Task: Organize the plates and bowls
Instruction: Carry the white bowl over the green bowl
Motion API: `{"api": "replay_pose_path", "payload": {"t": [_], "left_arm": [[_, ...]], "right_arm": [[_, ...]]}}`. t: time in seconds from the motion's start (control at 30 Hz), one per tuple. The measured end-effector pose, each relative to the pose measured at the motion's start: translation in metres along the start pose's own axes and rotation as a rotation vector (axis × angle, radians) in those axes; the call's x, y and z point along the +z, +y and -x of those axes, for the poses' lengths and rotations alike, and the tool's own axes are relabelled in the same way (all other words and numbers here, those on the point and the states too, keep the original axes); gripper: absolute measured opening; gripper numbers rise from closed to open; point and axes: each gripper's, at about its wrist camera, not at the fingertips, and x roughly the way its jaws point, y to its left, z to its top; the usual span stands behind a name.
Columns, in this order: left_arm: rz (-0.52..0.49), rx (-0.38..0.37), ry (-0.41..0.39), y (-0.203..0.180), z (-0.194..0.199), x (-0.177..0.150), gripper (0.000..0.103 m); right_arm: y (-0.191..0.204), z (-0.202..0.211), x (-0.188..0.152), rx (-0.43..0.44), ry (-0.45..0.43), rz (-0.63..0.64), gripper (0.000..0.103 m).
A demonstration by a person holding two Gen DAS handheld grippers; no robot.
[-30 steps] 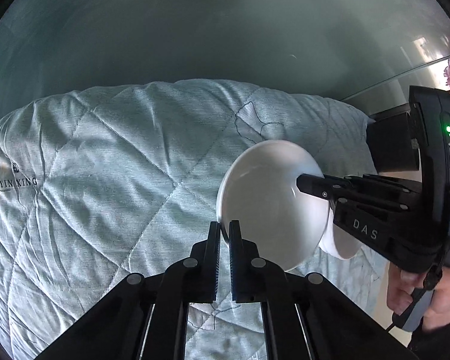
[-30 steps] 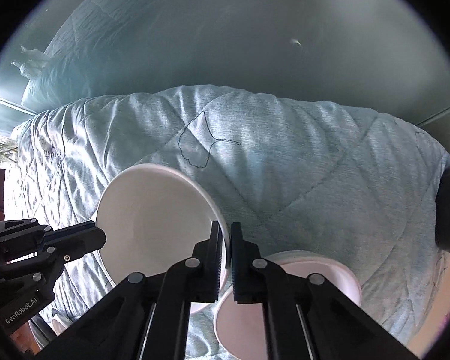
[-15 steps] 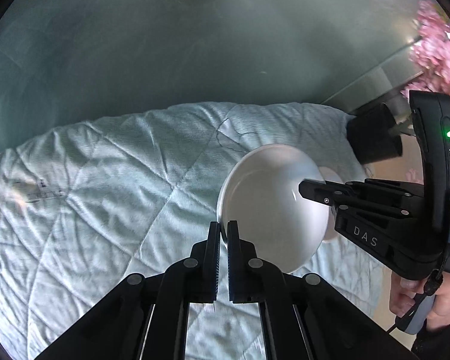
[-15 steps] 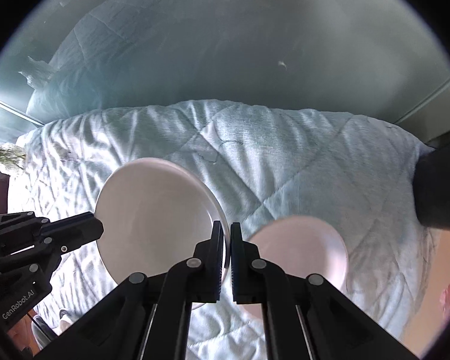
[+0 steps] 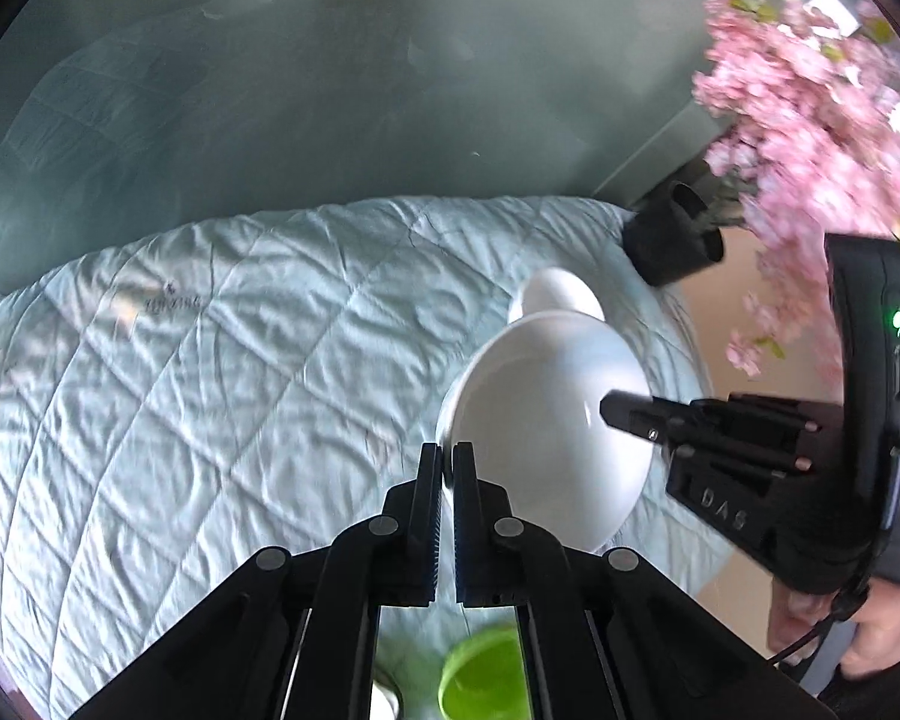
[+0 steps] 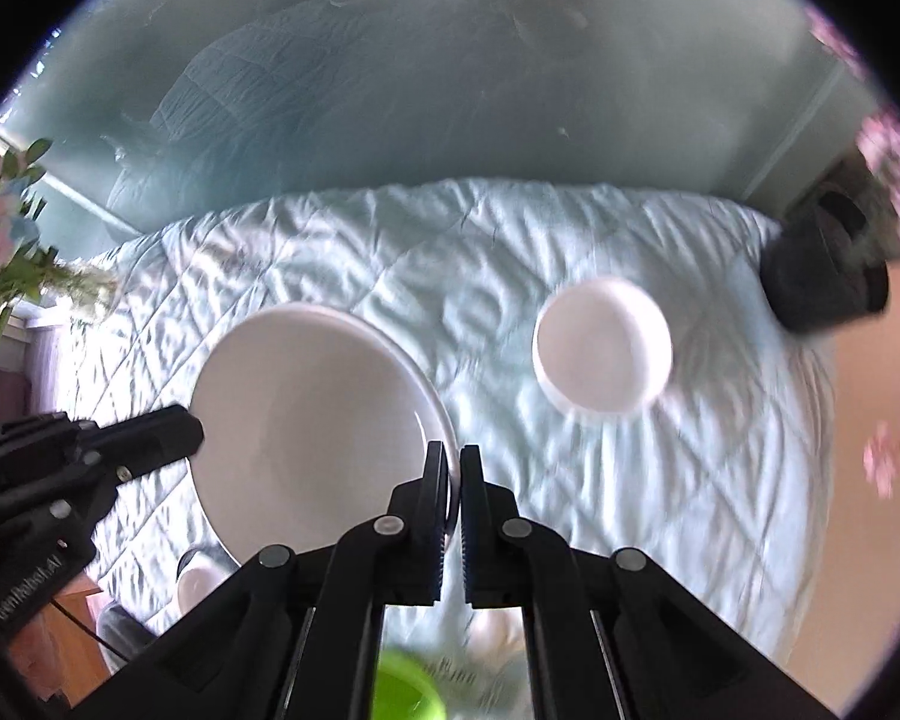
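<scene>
A white bowl (image 5: 540,420) hangs in the air above a pale blue quilted cloth (image 5: 210,390). My left gripper (image 5: 447,462) is shut on its left rim and my right gripper (image 6: 455,468) is shut on its right rim; the bowl also shows in the right wrist view (image 6: 312,420). A second white dish (image 6: 603,354) lies on the cloth, to the right and beyond; its top shows behind the held bowl in the left wrist view (image 5: 555,294).
A black vase (image 6: 822,282) with pink blossoms (image 5: 810,90) stands at the cloth's far right corner. A green round object (image 5: 480,678) lies below the grippers, near a small white cup (image 6: 198,579). More flowers (image 6: 6,240) stand far left.
Both grippers have lifted the bowl higher and pulled back from the cloth. The second dish now lies farther off, and the vase, blossoms and green object have come into view.
</scene>
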Motion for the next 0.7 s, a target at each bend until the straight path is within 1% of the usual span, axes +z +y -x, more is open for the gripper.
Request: {"api": "replay_pose_path", "payload": {"t": [0.13, 0.27, 0.4, 0.53, 0.7], "left_arm": [[-0.039, 0.018, 0.008, -0.017, 0.027, -0.047, 0.0], [-0.043, 0.008, 0.015, -0.028, 0.043, -0.088, 0.0], [-0.048, 0.013, 0.015, -0.042, 0.058, -0.122, 0.0], [-0.048, 0.016, 0.026, -0.052, 0.062, -0.146, 0.0], [-0.01, -0.008, 0.051, -0.054, 0.053, -0.175, 0.0]], "right_arm": [[0.01, 0.019, -0.039, 0.006, -0.006, -0.023, 0.003], [0.014, 0.04, -0.08, 0.015, -0.021, -0.048, 0.003], [0.018, 0.049, -0.114, 0.026, -0.019, -0.061, 0.003], [0.018, 0.05, -0.141, 0.032, -0.007, -0.074, 0.003], [0.018, 0.051, -0.167, 0.026, 0.003, -0.08, 0.003]]}}
